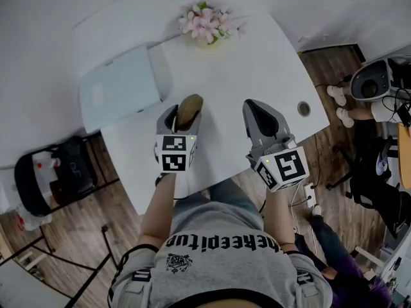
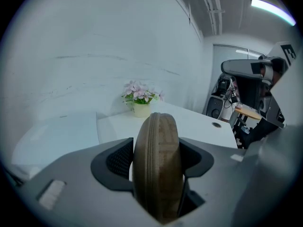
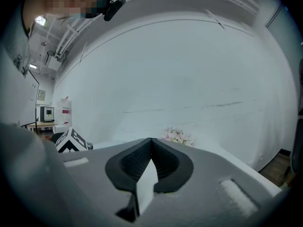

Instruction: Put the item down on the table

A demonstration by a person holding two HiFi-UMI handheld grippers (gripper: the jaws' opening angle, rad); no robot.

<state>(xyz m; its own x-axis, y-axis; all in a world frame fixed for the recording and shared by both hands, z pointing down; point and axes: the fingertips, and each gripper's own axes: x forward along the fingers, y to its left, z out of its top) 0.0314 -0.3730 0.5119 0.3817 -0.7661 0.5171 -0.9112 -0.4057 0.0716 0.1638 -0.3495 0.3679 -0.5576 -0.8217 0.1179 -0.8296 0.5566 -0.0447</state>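
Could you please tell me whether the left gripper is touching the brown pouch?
Touching. The left gripper view shows the left gripper clamped against both sides of the brown pouch, with no gap on either side.

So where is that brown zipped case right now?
The case is gripped in the left hand-held gripper, over the near part of the table, with the pink flowers beyond it at the far edge.

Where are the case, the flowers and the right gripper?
case (image 2: 158, 164): left gripper view, middle of its zipped edge.
flowers (image 1: 205, 23): head view, the pink blooms.
right gripper (image 1: 257, 106): head view, between its fingertips.
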